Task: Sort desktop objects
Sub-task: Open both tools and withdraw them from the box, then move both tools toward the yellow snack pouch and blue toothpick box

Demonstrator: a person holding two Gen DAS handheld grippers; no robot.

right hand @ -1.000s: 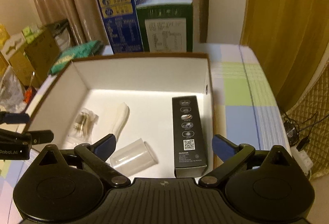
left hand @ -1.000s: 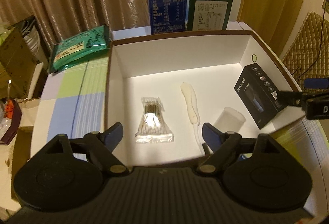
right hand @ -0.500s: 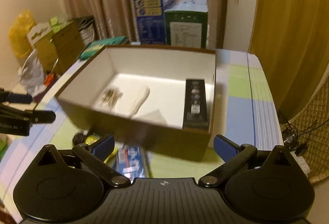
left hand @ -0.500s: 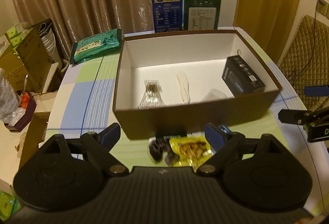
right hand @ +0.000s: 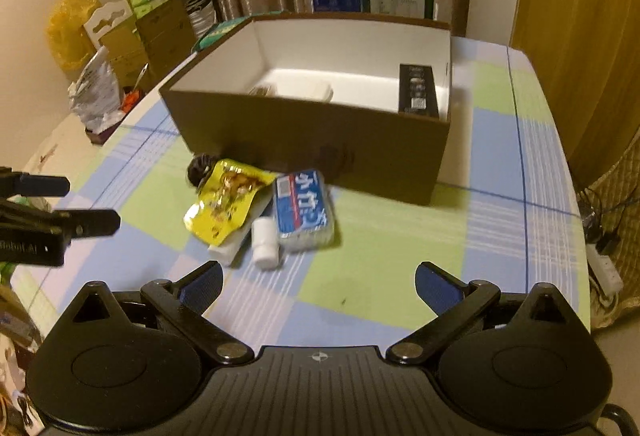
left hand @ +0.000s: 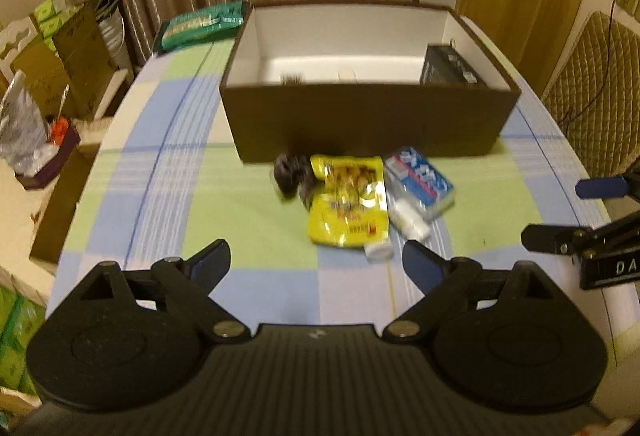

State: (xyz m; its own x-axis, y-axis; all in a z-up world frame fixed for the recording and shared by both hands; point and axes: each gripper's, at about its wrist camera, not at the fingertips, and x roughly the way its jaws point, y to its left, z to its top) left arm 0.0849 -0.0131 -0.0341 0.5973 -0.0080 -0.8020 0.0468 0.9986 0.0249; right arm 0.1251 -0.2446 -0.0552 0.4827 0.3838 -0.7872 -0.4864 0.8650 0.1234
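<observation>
Both grippers are backing away from the brown box (left hand: 368,123), whose floor is dropping out of sight while a pile in front of it is coming into view. Left gripper (left hand: 316,262) is opening, nothing between its jaws; right gripper (right hand: 318,282) is standing spread and empty. Lying on the checked tablecloth (left hand: 240,211), just before the box wall: yellow pouch (left hand: 348,207), blue-and-white pack (left hand: 420,183), small white bottle (right hand: 265,242), dark bundle (left hand: 290,175). Likely next: picking one item, best an outlying, uncovered one like the bottle, jaws straddling its body.
</observation>
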